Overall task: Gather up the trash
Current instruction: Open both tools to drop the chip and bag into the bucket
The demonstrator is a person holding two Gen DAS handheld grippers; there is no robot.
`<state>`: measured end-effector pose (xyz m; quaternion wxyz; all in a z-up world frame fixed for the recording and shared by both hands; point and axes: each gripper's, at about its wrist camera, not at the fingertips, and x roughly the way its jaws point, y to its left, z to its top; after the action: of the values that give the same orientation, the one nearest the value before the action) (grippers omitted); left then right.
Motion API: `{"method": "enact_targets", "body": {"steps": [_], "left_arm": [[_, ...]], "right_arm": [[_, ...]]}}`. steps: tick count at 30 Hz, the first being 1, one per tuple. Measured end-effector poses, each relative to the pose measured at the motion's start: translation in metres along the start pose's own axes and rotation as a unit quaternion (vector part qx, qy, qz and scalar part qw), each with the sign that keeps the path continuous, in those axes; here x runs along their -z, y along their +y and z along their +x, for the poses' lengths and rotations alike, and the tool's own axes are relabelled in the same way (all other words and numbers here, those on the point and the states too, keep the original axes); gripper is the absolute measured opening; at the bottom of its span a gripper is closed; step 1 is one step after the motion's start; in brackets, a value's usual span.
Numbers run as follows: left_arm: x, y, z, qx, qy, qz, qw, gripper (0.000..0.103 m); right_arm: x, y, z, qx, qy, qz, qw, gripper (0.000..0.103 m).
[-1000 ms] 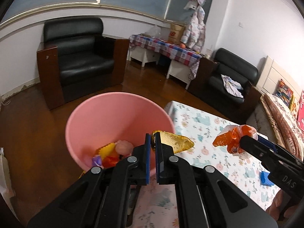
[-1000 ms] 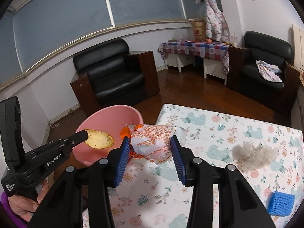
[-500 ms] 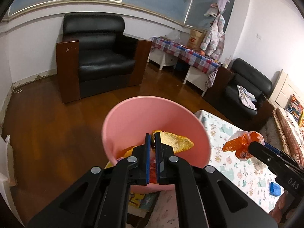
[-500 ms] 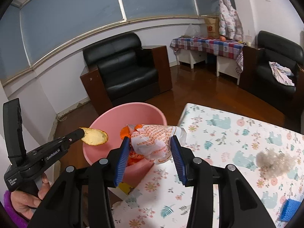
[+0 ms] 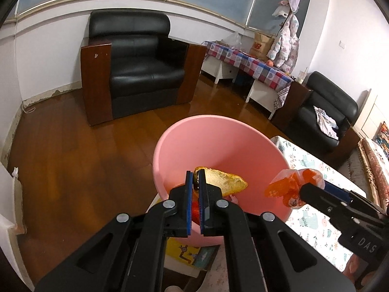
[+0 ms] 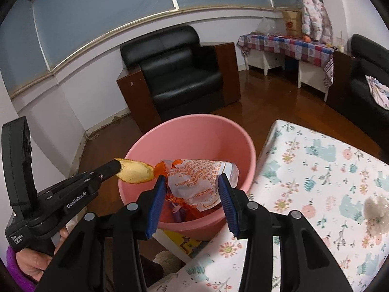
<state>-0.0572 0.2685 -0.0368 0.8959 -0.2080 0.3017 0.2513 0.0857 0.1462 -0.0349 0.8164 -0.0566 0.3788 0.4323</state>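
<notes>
Above the open mouth of a pink bucket [image 6: 187, 131] standing on the wooden floor, two hand-held tools hover with trash. The left tool [image 5: 196, 178], its blue pads nearly together, pinches the end of a yellow orange peel [image 5: 223, 182] over the bucket's near-left rim, and the right tool [image 6: 192, 182], jaws partly spread, clamps a crumpled white-and-orange wrapper [image 6: 199, 172] over the bucket's middle. More trash lies in the bucket, and a floral tabletop [image 6: 316, 170] touches its right side.
</notes>
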Motion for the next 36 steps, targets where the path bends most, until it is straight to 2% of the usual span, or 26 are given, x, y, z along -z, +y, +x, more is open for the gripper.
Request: {"method": "enact_targets", "body": {"steps": [18,21,23,25,36], "left_arm": [[-0.002,0.006,0.016,0.002,0.007,0.015,0.9999,0.005],[-0.002,0.007,0.015,0.007,0.004,0.016,0.9998,0.012],[-0.002,0.008,0.015,0.010,0.001,0.013,0.9999,0.030],[-0.003,0.008,0.014,0.015,-0.001,0.010,0.9998,0.037],[-0.005,0.006,0.009,0.022,-0.008,0.002,0.9997,0.038]], "right_arm": [[0.005,0.007,0.043,-0.017,0.034,0.008,0.999,0.045],[0.005,0.009,0.046,-0.021,0.037,0.009,0.999,0.045],[0.005,0.010,0.047,-0.022,0.039,0.008,0.999,0.045],[0.005,0.011,0.048,-0.023,0.040,0.005,0.999,0.045],[0.010,0.016,0.034,-0.020,0.018,-0.014,1.000,0.046]]}}
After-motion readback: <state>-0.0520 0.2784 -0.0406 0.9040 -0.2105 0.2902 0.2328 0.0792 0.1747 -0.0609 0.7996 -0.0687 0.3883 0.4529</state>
